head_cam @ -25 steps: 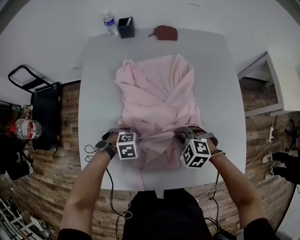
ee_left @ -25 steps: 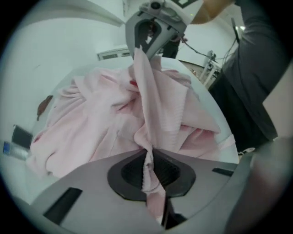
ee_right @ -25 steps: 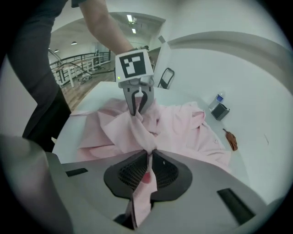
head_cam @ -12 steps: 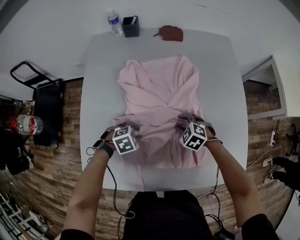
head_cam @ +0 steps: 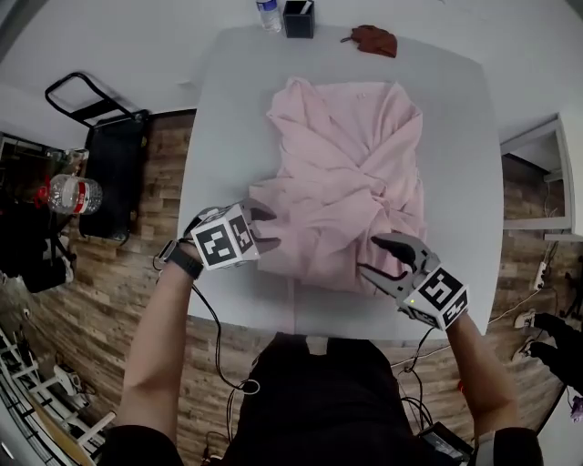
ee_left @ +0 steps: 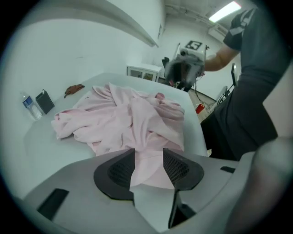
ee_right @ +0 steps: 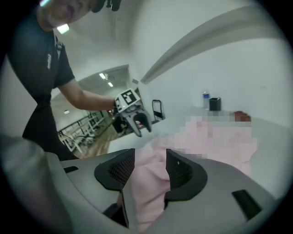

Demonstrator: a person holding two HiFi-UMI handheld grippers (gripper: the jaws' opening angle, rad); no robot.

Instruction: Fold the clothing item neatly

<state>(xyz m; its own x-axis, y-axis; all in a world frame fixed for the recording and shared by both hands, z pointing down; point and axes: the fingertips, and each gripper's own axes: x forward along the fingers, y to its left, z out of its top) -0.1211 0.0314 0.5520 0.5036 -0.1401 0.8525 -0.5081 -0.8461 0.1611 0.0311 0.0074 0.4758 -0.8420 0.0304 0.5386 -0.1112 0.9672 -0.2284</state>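
On the wooden floor at the left, a black case (head_cam: 117, 177) is seen beside the white counter (head_cam: 228, 118). The left claw (head_cam: 271, 231) is held over the near left part of the counter, just at the near left corner of the pink garment (head_cam: 351, 182). Its jaws have just been opening and are now parted; pink cloth is seen through the gap, but it is not pressed by the pads. The garment is spread in loose, rumpled folds across the middle of the counter, reaching further toward the right side than the left, with bare counter left along its near edge. At the far edge a water bottle (head_cam: 267, 11), a black holder (head_cam: 298, 15) and a brown item (head_cam: 373, 40) are set in a row, well apart from the garment. The right claw (head_cam: 369, 255) is held at the near right corner of the garment. Its jaws have also just been opening and now stand wide; cloth is seen between them, but nothing is gripped.
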